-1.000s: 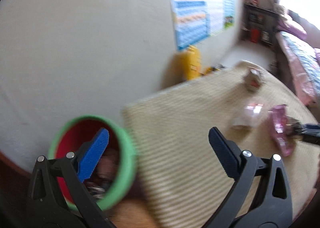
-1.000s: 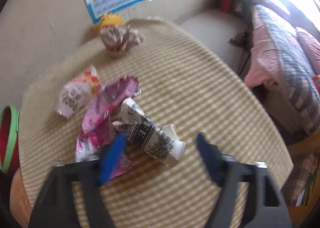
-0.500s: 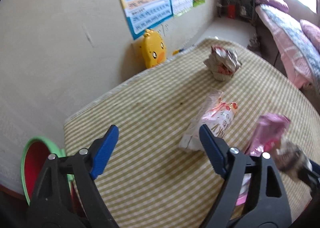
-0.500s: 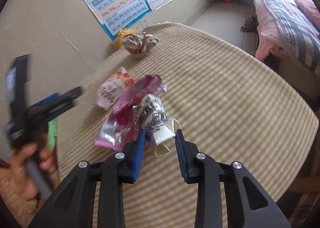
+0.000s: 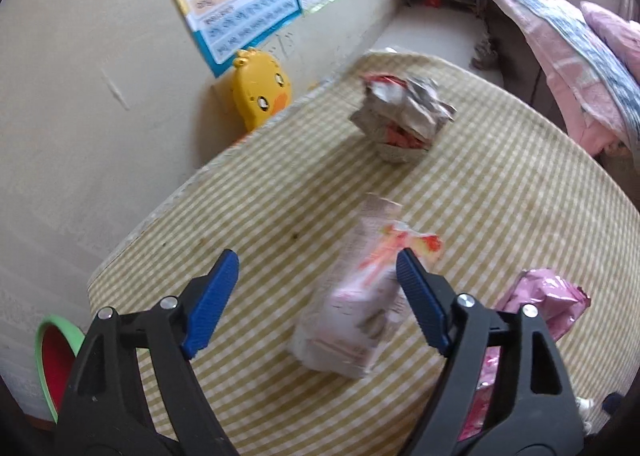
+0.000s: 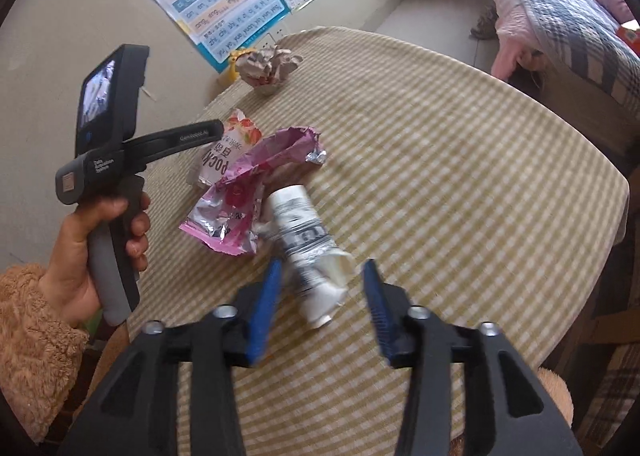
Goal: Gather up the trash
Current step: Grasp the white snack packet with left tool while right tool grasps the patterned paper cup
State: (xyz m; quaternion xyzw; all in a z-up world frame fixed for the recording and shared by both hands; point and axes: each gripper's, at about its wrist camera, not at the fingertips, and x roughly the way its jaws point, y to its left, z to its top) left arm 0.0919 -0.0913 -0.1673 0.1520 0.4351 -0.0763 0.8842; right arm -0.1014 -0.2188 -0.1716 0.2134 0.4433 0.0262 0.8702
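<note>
My left gripper [image 5: 316, 296] is open above the checked table, with a white and pink snack wrapper [image 5: 360, 296] lying between and just beyond its fingers. A crumpled silver and red wrapper [image 5: 402, 120] sits farther back. A pink foil bag [image 5: 540, 304] lies to the right. My right gripper [image 6: 322, 308] is open around a crushed white paper cup [image 6: 308, 244] that lies on the table. The pink foil bag [image 6: 244, 192] and the snack wrapper [image 6: 224, 152] lie beyond it. The left gripper's body [image 6: 108, 160] shows at the left.
A green-rimmed red bin [image 5: 52, 360] stands below the table's left edge. A yellow duck object [image 5: 260, 92] stands by the wall. A bed [image 6: 560, 16] stands at the right beyond the table's rim [image 6: 616, 184].
The left gripper swung from the bin over the table toward the snack wrapper. The right gripper closed on the cup half a second ago and now stands open around it.
</note>
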